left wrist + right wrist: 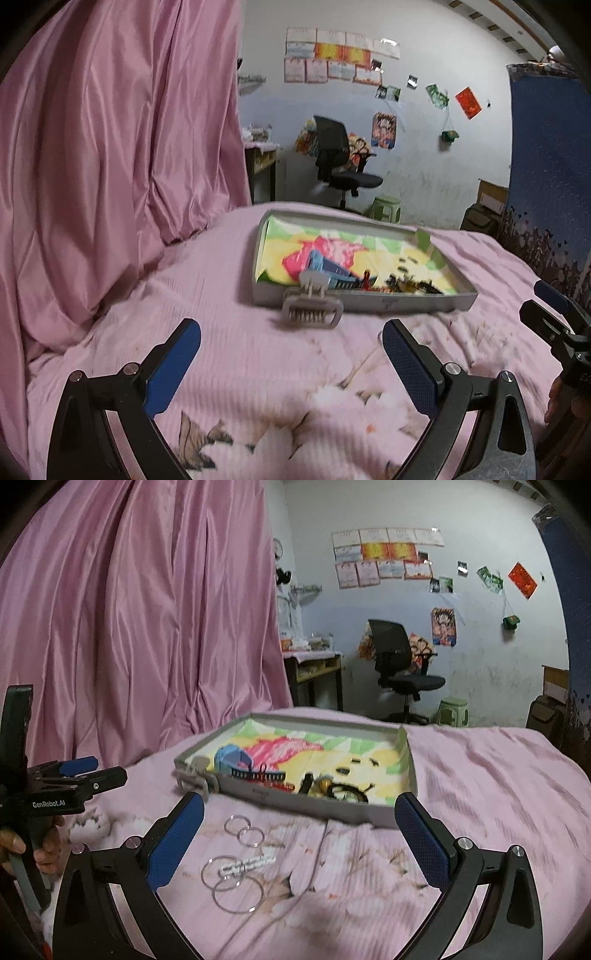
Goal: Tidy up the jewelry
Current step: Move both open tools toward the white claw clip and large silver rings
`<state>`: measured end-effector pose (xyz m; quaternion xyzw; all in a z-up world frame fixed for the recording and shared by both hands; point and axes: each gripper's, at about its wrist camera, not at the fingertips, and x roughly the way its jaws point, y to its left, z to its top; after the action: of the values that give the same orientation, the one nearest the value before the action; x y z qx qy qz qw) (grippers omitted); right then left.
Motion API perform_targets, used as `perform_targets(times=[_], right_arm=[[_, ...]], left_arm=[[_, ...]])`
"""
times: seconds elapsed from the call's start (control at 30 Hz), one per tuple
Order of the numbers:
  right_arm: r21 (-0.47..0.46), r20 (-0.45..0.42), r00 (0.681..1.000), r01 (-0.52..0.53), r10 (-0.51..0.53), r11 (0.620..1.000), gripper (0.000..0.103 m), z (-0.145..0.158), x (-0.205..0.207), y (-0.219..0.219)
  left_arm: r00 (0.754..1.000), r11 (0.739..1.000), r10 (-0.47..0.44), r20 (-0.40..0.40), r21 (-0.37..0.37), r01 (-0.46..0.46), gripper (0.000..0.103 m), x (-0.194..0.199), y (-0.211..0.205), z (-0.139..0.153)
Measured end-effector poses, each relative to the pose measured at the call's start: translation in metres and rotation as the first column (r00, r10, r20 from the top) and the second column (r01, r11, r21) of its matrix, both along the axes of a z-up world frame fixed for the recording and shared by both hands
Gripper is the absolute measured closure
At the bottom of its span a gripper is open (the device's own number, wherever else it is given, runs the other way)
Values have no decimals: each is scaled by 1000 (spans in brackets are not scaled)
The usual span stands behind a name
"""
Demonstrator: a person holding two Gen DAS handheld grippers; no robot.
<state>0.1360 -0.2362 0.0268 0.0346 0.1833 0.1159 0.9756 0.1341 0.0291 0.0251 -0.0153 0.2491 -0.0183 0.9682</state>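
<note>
A pink quilted bedspread (480, 775) carries a shallow grey cardboard tray (325, 808) lined with bright printed paper, holding small dark trinkets at its near right. A grey plastic claw hair clip (310, 308) leans on the tray's near wall, at 12 o'clock from the left gripper (291, 360), whose blue-padded fingers (173, 369) stand wide and empty. Thin silver rings (236, 886) lie between the right gripper's (299, 842) wide, empty fingers, toward 10 o'clock.
</note>
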Motion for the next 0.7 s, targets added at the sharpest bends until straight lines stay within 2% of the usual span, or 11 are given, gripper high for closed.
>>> perform_targets(times=[0.33, 0.57, 0.7], right_arm=[[-29, -131, 990, -55, 50, 998, 1, -20, 10, 9], [-81, -234, 965, -139, 116, 987, 1, -35, 19, 27], [-89, -302, 942, -184, 150, 979, 1, -45, 25, 35]], left_arm=[[994, 1000, -15, -109, -4, 15, 4, 6, 0, -21], [982, 999, -4, -189, -38, -3, 4, 16, 5, -33], [976, 999, -8, -218, -33, 0, 4, 19, 4, -38]])
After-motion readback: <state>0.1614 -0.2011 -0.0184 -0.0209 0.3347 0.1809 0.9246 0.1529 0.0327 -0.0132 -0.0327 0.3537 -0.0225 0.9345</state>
